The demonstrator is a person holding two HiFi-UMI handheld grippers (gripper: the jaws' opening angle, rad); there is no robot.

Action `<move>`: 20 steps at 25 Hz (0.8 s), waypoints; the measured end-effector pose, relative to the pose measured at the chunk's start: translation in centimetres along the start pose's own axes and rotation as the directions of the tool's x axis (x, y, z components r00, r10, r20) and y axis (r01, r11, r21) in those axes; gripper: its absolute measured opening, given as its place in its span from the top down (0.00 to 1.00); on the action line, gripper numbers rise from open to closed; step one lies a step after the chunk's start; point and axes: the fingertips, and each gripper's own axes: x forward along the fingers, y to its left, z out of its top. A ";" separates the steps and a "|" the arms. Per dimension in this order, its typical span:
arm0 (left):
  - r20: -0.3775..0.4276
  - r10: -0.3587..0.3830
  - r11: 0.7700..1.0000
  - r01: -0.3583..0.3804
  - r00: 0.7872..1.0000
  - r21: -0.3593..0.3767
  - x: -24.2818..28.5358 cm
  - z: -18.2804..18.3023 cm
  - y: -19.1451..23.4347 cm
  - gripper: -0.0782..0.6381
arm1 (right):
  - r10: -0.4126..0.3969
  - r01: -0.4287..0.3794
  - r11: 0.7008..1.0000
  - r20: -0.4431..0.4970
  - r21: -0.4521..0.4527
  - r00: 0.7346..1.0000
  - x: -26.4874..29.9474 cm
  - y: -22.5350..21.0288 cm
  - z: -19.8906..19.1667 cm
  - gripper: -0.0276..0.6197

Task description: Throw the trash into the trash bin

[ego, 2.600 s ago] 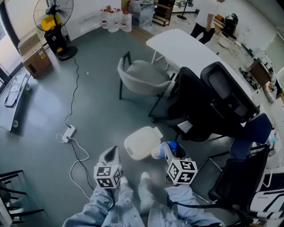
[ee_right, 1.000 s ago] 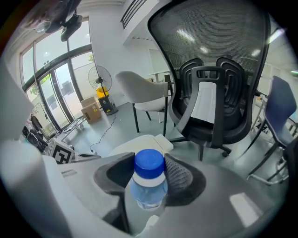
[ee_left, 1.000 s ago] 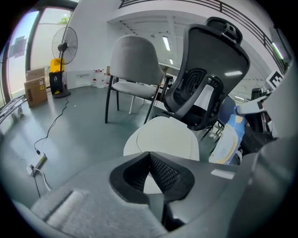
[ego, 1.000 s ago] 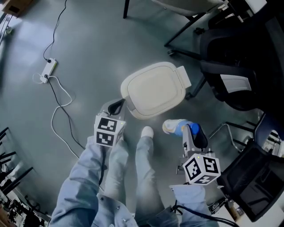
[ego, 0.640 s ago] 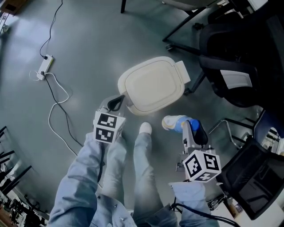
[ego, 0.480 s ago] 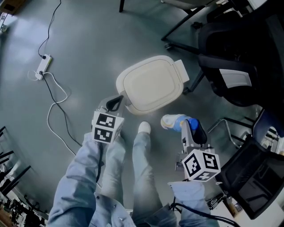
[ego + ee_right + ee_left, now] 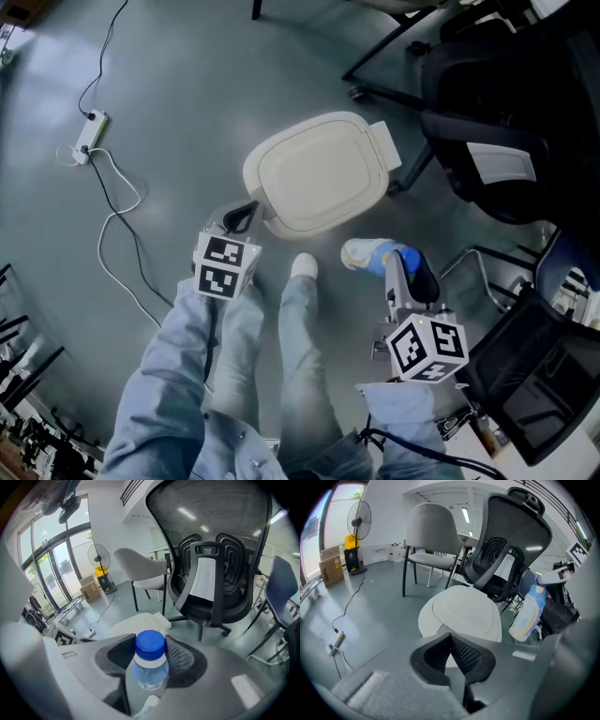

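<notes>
At far left in the head view we see a power strip [image 7: 90,137] on the grey floor [image 7: 178,103]. Its white cable [image 7: 117,220] loops down toward our legs [image 7: 291,375].

Next comes the left claw [image 7: 246,217], pointing down and forward. Its jaws are together with nothing between them, and in its own view the two pads [image 7: 465,657] meet at the tip. That tip sits just beside the near left rim of the bin [image 7: 319,173]; from above we cannot tell whether it touches.

The bin stands on the floor in the middle, cream and low, with a tab sticking out at its upper right. In the left claw view its lid [image 7: 464,613] lies shut just past the tip, and a grey chair [image 7: 433,531] stands behind it.

Below the bin, our shoe [image 7: 304,266] points at its near edge.

Right of the shoe is the bottle [image 7: 367,255], the trash: clear plastic with a pale label. It is held up off the floor, just beside the bin's near right corner and not over the lid. Its base sticks out to the left of the right claw [image 7: 407,264].

That claw is clamped on the bottle at the neck. In the right claw view the blue cap [image 7: 150,645] stands between the pads [image 7: 183,656].

Farthest right, a black office chair [image 7: 487,112] stands near the bin.
</notes>
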 end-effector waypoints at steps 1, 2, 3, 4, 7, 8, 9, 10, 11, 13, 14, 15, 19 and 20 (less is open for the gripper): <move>0.002 0.001 1.000 -0.001 1.000 0.001 0.0 0.0 0.0 0.88 | 0.000 0.000 1.000 -0.001 0.001 1.000 0.0 0.0 0.0 0.65; 0.004 0.002 1.000 -0.002 1.000 0.003 0.0 0.0 0.0 0.88 | 0.001 -0.001 1.000 -0.002 0.001 1.000 0.1 -0.1 0.0 0.65; 0.005 0.004 1.000 -0.004 1.000 0.006 0.0 -0.1 0.1 0.88 | 0.002 -0.002 1.000 -0.003 0.002 1.000 0.2 -0.1 -0.1 0.65; 0.004 0.009 1.000 -0.009 1.000 0.008 0.0 -0.2 0.1 0.88 | 0.005 -0.005 1.000 -0.003 0.002 1.000 0.2 -0.1 0.0 0.65; 0.001 0.017 1.000 -0.017 1.000 0.004 0.4 -0.4 0.3 0.88 | 0.012 -0.012 1.000 -0.002 0.006 1.000 0.5 -0.2 0.0 0.65; 0.000 0.014 1.000 -0.014 1.000 -0.006 0.5 -0.4 0.4 0.88 | 0.013 -0.013 1.000 -0.002 0.007 1.000 0.6 -0.2 0.0 0.65; 0.000 0.010 1.000 -0.010 1.000 -0.019 0.5 -0.5 0.4 0.88 | 0.015 -0.015 1.000 -0.002 0.007 1.000 0.6 -0.2 0.0 0.65; 0.000 0.007 0.999 -0.007 1.000 -0.032 0.6 -0.5 0.4 0.88 | 0.017 -0.017 1.000 -0.002 0.008 1.000 0.6 -0.1 -0.1 0.65; -0.001 0.004 0.999 -0.004 1.000 -0.040 0.5 -0.5 0.4 0.88 | 0.019 -0.019 1.000 -0.002 0.007 1.000 0.6 0.0 -0.1 0.65; -0.002 0.002 0.999 -0.002 1.000 -0.047 0.4 -0.6 0.4 0.88 | 0.022 -0.022 1.000 -0.002 0.007 1.000 0.5 0.0 -0.1 0.65; -0.002 0.000 0.999 0.000 1.000 -0.050 0.4 -0.6 0.4 0.88 | 0.022 -0.022 1.000 0.000 0.007 1.000 0.5 0.0 -0.1 0.65; 0.001 -0.003 0.998 0.003 1.000 -0.057 0.4 -0.6 0.3 0.88 | 0.021 -0.021 1.000 0.001 0.007 1.000 0.4 -0.2 -0.1 0.65; 0.024 -0.007 0.996 0.009 1.000 -0.089 0.3 -0.5 0.3 0.88 | 0.010 -0.010 1.000 0.006 0.008 1.000 -0.1 -0.8 0.1 0.65; 0.027 -0.006 0.996 0.009 1.000 -0.094 0.3 -0.4 0.3 0.88 | 0.008 -0.008 1.000 0.008 0.008 1.000 -0.3 -0.8 0.2 0.65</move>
